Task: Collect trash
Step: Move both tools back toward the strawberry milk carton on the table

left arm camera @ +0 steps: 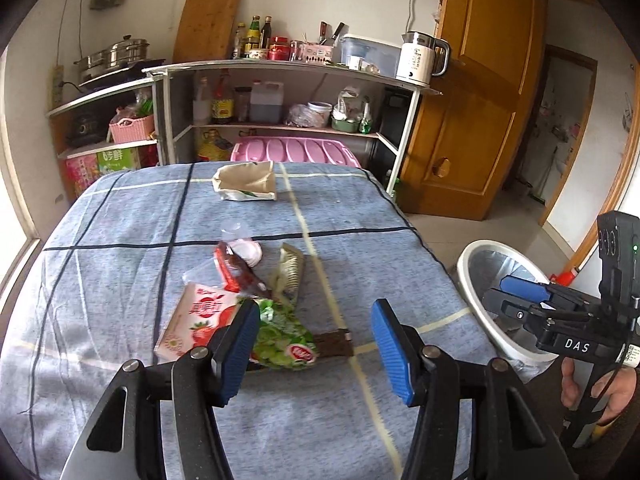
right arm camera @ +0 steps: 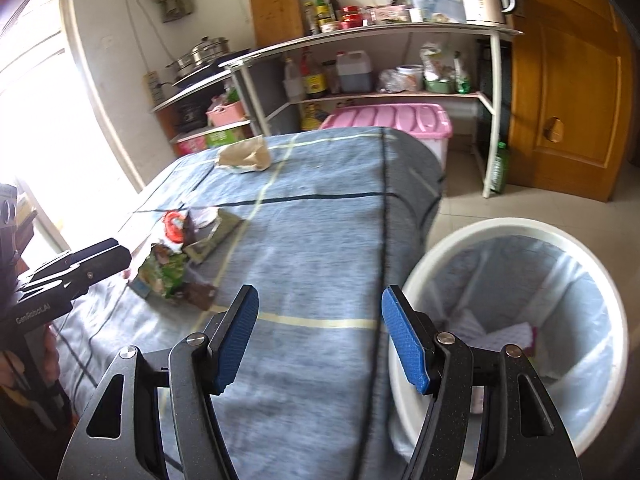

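Blue checked cloth covers the surface (left arm camera: 120, 240), and in the left wrist view the trash pile sits near its middle: a green snack wrapper (left arm camera: 284, 336), a strawberry carton (left arm camera: 192, 324) touching it on the left, a red wrapper (left arm camera: 236, 272) behind. The left hand-held gripper (left arm camera: 316, 352) hovers over the wrapper, jaws apart, nothing between them. Bare cloth runs from the pile to the right edge, where the white bin (left arm camera: 476, 280) stands just beyond.

From the right wrist, the right hand-held gripper (right arm camera: 320, 336) is spread wide and empty above the surface's edge (right arm camera: 380, 240), just left of the lined bin (right arm camera: 420, 280); the pile (right arm camera: 168, 264) lies well left.
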The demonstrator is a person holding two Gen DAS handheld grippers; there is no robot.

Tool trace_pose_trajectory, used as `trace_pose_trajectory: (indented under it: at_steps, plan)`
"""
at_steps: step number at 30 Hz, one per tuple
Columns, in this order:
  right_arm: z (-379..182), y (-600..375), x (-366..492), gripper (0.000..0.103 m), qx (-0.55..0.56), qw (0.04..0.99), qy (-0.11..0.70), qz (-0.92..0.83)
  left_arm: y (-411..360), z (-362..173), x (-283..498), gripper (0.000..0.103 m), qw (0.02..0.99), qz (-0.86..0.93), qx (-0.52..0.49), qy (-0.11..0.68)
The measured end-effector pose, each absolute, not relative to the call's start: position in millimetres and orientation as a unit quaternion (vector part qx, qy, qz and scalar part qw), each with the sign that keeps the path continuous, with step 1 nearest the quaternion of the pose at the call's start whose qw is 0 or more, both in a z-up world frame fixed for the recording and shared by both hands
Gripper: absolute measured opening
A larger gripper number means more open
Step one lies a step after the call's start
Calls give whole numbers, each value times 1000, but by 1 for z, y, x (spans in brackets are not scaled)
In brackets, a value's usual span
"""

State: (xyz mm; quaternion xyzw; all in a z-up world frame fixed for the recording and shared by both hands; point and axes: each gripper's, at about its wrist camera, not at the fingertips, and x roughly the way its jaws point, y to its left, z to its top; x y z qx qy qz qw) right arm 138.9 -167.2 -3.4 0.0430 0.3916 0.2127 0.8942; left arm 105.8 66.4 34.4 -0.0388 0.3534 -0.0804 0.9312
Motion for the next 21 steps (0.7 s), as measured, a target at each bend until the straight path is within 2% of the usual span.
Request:
trace_pose_trajectory:
  at_steps: [10, 21]
  plan:
    - [-20, -98, 143, 65, 22, 871, 407, 272, 126, 8, 92, 64, 922, -30, -63, 381]
    - [-24, -52, 164, 65, 53, 845, 420, 327, 142, -19, 103, 65, 909, -55, -81, 405]
